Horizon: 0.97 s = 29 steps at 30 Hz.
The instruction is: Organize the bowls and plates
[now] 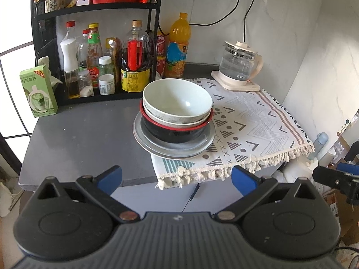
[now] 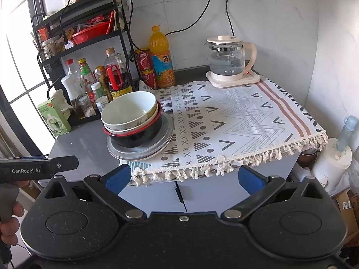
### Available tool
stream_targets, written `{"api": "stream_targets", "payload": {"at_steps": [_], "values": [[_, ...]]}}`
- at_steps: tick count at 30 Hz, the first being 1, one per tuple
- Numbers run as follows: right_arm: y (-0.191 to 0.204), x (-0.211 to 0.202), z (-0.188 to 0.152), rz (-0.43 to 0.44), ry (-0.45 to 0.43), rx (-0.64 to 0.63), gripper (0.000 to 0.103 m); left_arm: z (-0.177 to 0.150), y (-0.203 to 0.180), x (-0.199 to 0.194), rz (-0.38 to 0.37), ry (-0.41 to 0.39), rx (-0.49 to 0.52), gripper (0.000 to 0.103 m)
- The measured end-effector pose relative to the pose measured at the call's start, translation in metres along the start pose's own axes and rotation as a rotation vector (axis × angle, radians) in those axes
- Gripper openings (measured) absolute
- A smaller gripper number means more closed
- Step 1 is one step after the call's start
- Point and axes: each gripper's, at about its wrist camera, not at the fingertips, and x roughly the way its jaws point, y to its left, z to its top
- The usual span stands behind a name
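A stack of dishes stands at the left edge of the patterned cloth: a white bowl on top, a speckled bowl under it, a black bowl with a red rim, and grey plates at the bottom. The stack also shows in the right wrist view, with the white bowl and plates. My left gripper is open and empty, in front of the counter edge below the stack. My right gripper is open and empty, in front of the cloth's fringe.
A black rack with bottles stands at the back left. An orange juice bottle, a glass kettle on its base, and a green box sit on the grey counter. Cables hang on the wall.
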Motion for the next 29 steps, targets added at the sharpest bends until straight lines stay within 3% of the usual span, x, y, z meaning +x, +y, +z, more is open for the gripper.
{"api": "stream_targets", "payload": {"at_steps": [29], "values": [[-0.014, 0.003, 0.0, -0.004, 0.008, 0.047, 0.103, 0.008, -0.019, 0.011, -0.003, 0.018, 0.041, 0.103]]}}
